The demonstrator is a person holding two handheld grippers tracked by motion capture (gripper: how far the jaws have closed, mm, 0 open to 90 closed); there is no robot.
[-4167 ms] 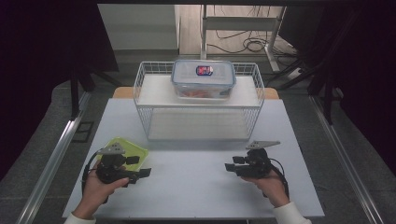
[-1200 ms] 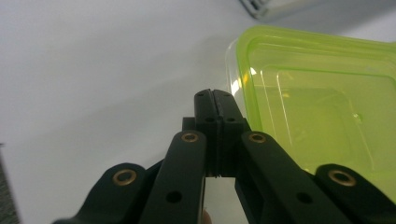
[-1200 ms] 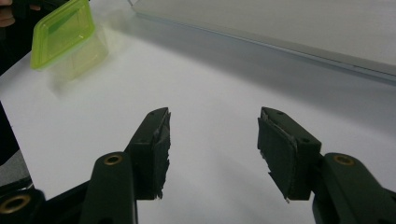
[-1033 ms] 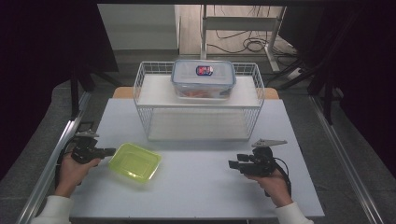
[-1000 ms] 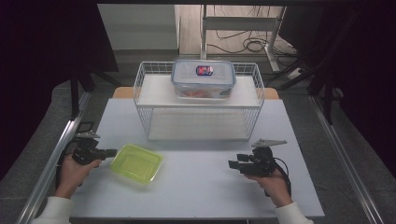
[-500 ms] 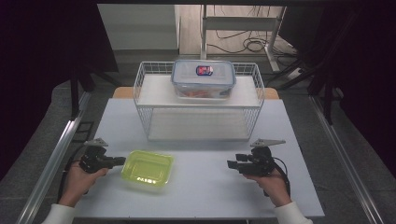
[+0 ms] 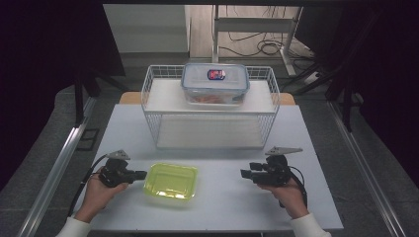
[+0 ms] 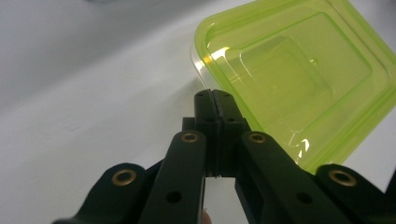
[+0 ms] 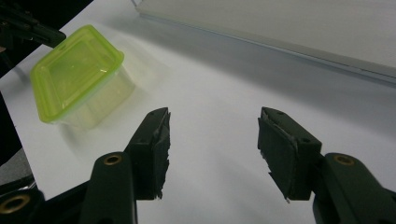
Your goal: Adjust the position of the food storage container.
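left gripper (image 7: 140, 174): jaws pressed together, tips at the near edge of the green-lidded box (image 7: 170, 181); whether they pinch the rim, cannot tell
left gripper view: lid close up, moulded recess visible
right gripper (image 7: 244, 173): jaws wide apart, holding nothing, box well off to its left
surface: white table (image 7: 316, 148), dark room, cables on floor behind
wire basket (image 7: 211, 111): beyond both grippers, clear lidded container (image 7: 215, 81) on top, orange contents

Bare table (image 7: 222, 197) between grippers; wire basket (image 7: 210, 116) blocks far side.
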